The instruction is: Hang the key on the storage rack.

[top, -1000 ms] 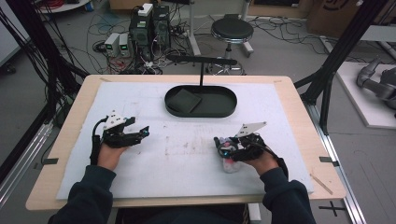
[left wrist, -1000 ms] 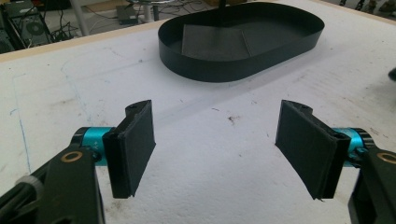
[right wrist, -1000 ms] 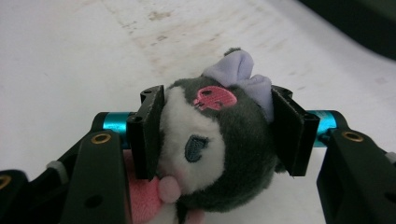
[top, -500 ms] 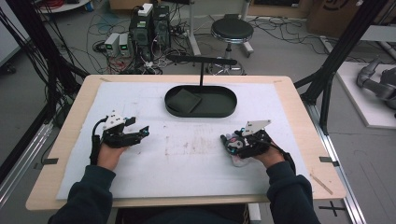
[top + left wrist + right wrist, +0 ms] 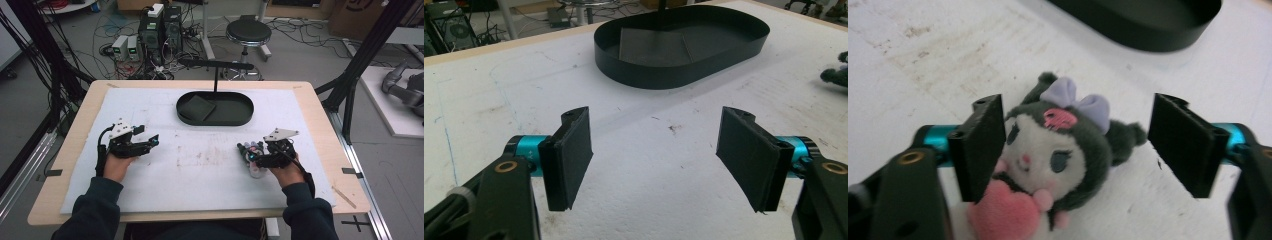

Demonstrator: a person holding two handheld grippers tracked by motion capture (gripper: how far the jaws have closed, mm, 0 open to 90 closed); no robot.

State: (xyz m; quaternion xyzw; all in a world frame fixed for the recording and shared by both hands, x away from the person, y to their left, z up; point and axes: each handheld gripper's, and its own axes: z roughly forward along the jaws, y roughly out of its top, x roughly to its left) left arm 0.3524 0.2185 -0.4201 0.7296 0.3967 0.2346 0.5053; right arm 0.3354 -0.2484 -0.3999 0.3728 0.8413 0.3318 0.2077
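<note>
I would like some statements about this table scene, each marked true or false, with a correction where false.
1. The plush toy lies on the white mat between the jaws of the right gripper. True.
2. The right gripper is clamped shut on the plush toy. False: its jaws have just been opening, and the far jaw stands clear of the toy.
3. The left gripper is open with nothing between its jaws. True.
4. The plush toy sits inside the black oval tray. False: it lies on the mat, nearer the person than the tray.
5. The toy wears a lilac bow and hugs a pink heart. True.
</note>
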